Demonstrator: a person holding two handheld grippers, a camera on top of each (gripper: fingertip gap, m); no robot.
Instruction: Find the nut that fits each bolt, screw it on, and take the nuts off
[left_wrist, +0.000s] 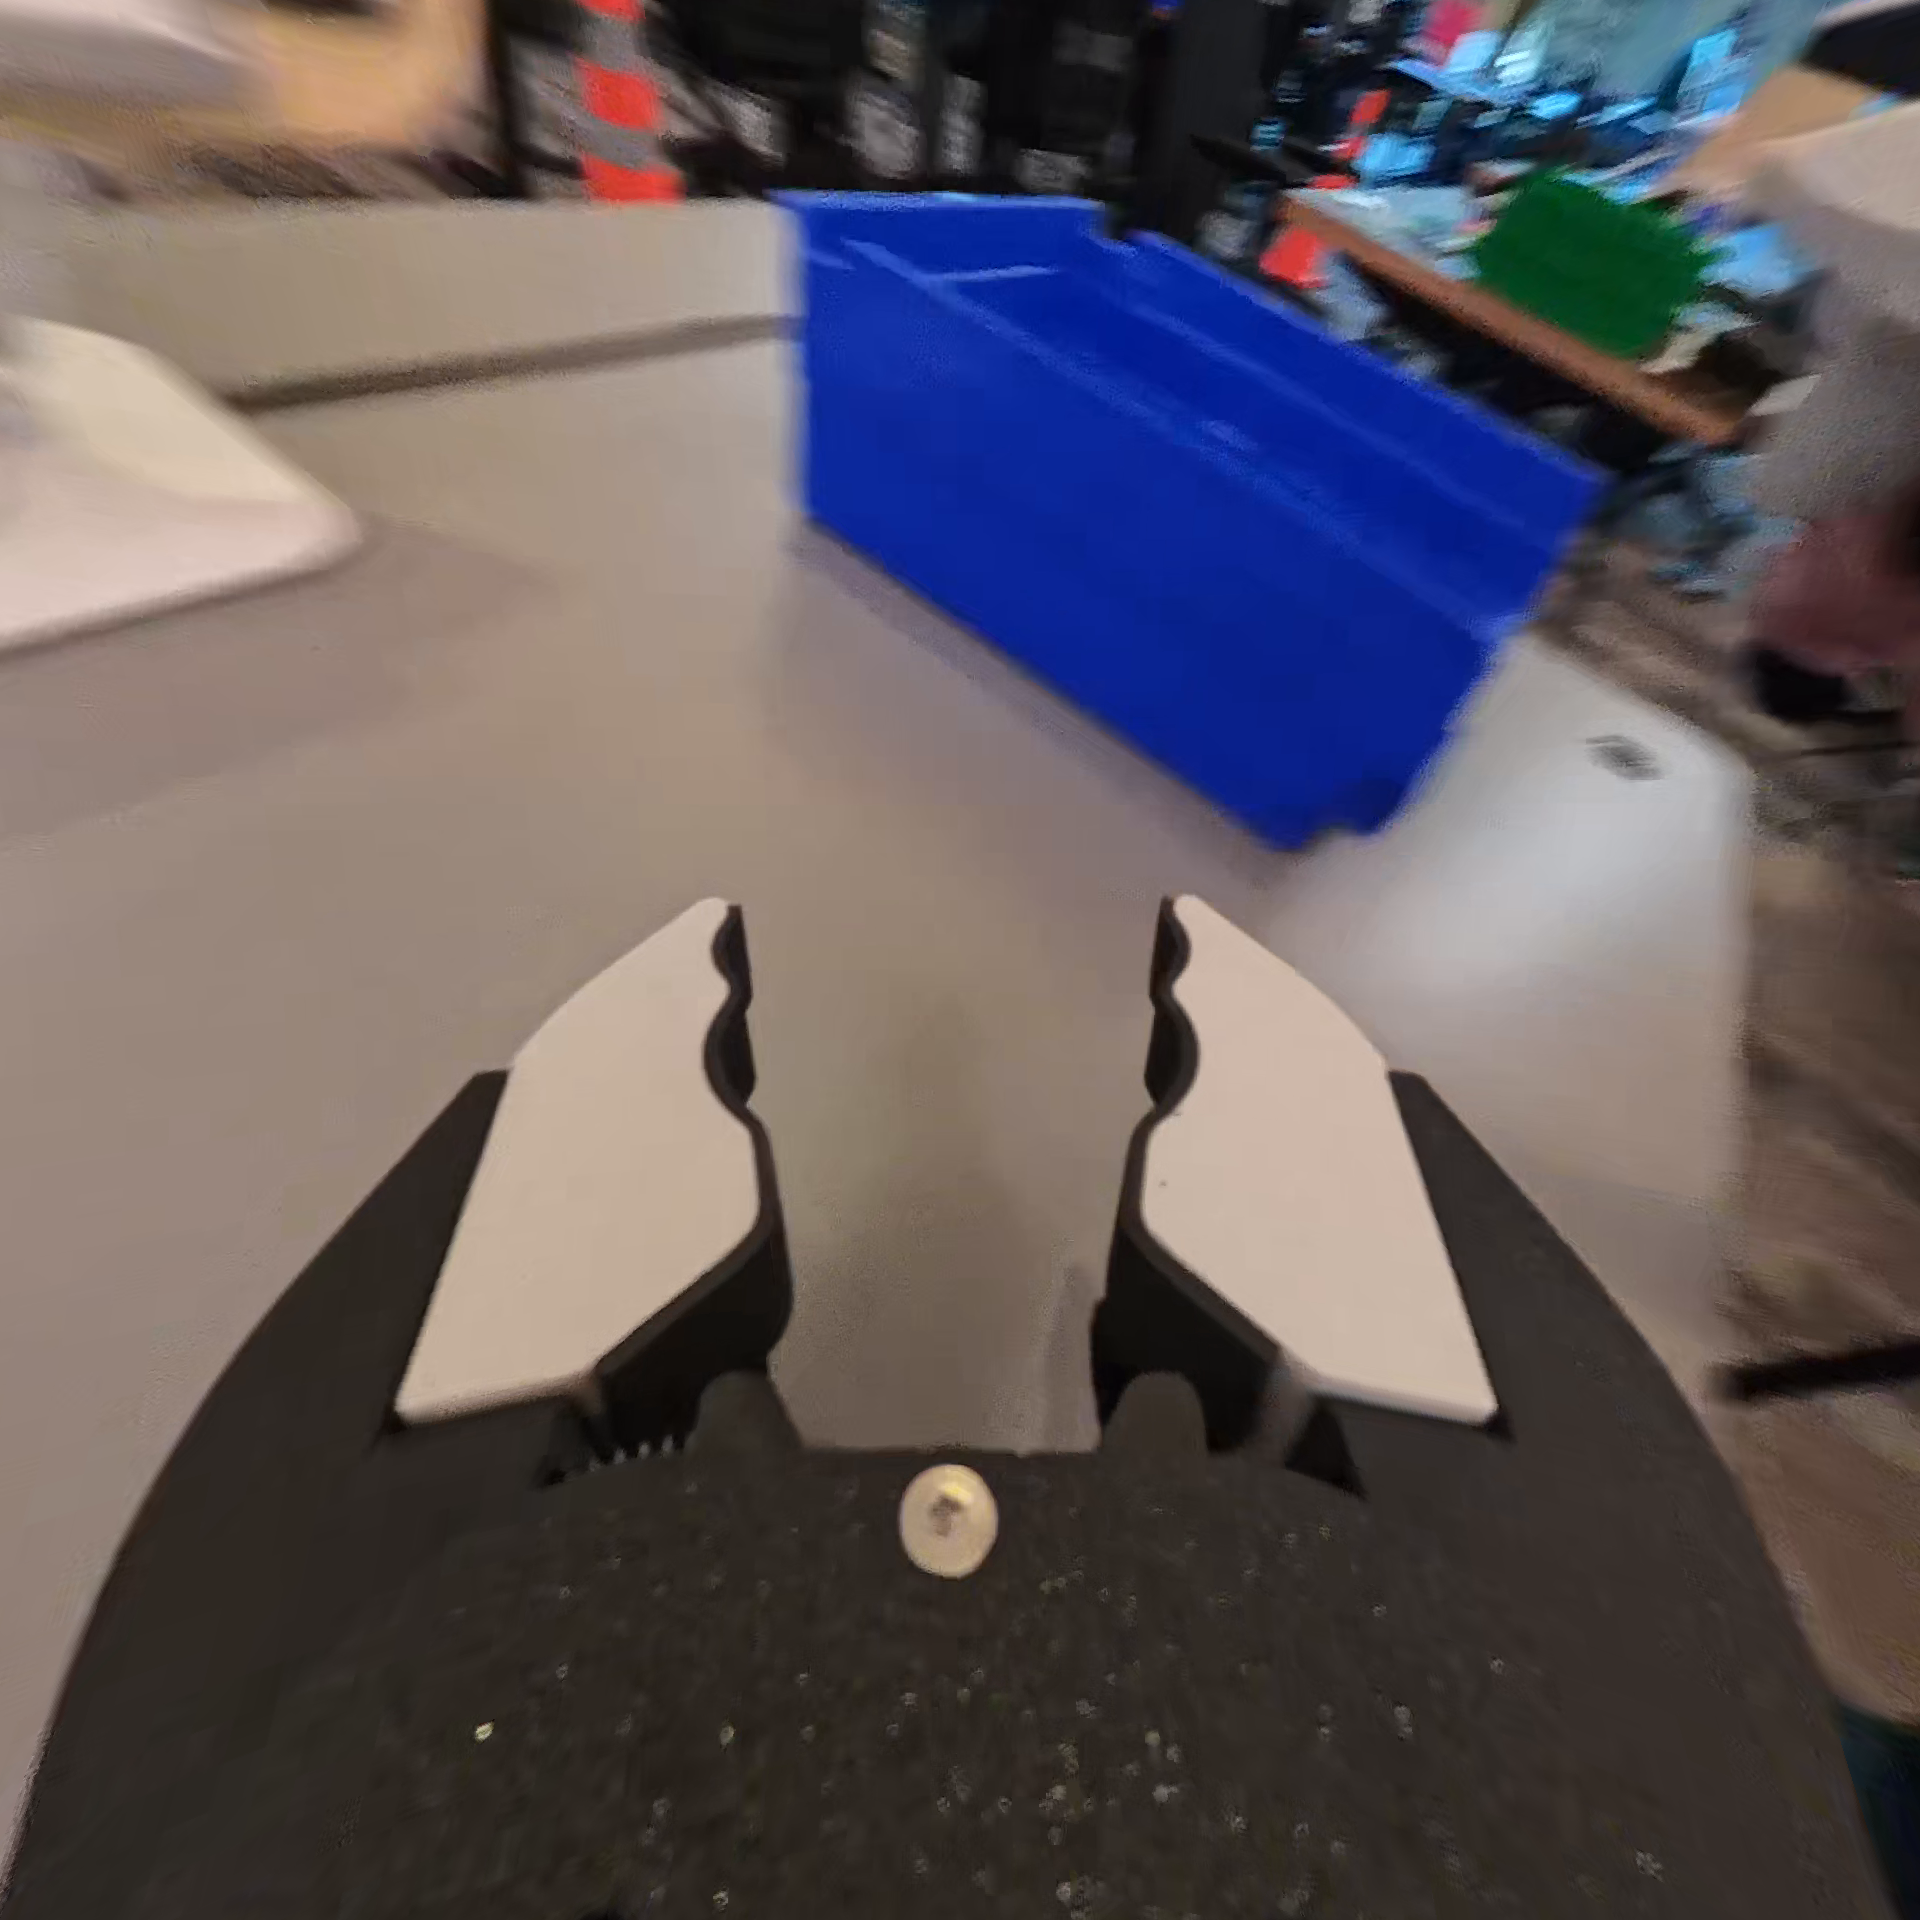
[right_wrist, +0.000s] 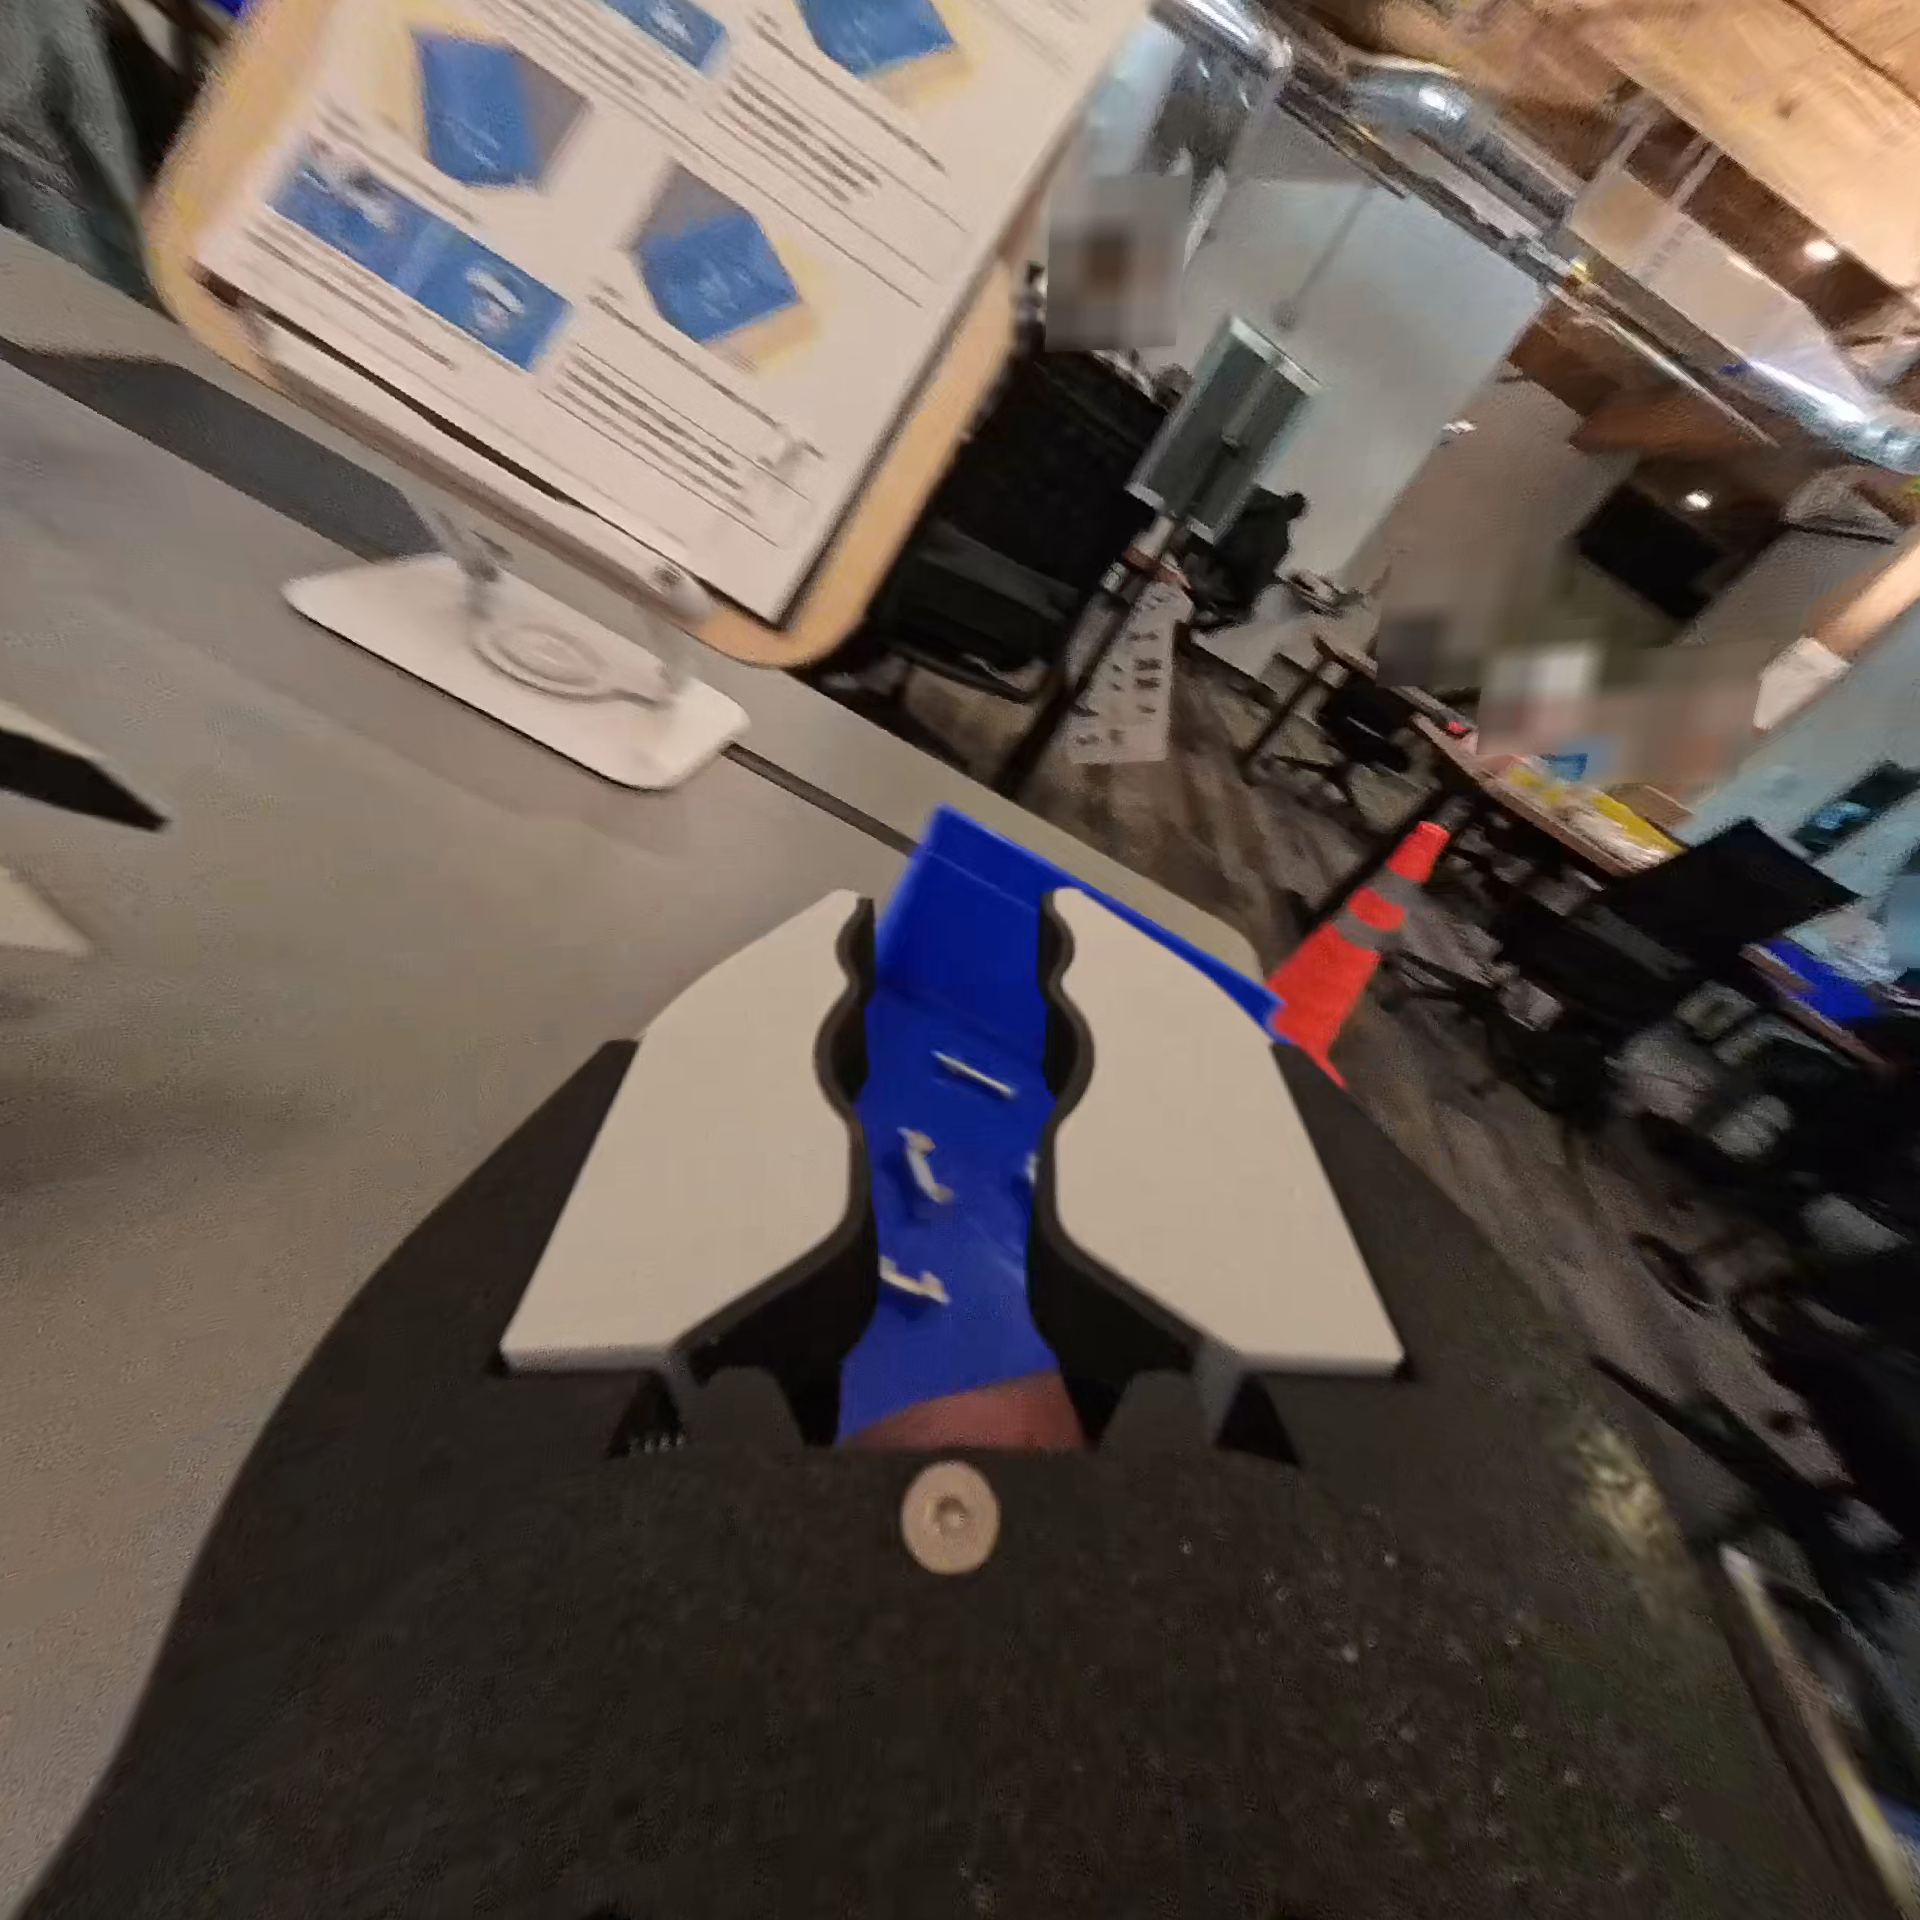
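I'm holding my left gripper (left_wrist: 951, 914) spread wide over the grey table (left_wrist: 520, 831), the blue bin (left_wrist: 1143, 540) ahead to its right. My right gripper (right_wrist: 951, 914) is hovering parted and empty above that bin, small blurred metal parts (right_wrist: 925, 1164) lying inside; the clipboard sheet (right_wrist: 623, 260) is unreadable.

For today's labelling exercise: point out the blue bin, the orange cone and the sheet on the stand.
blue bin (left_wrist: 1122, 540): left wrist view, near side wall.
orange cone (right_wrist: 1340, 961): right wrist view, lower body.
sheet on the stand (right_wrist: 644, 270): right wrist view, middle of page.

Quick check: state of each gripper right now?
Left gripper: open, empty, above the grey table.
Right gripper: open, empty, over the blue bin.
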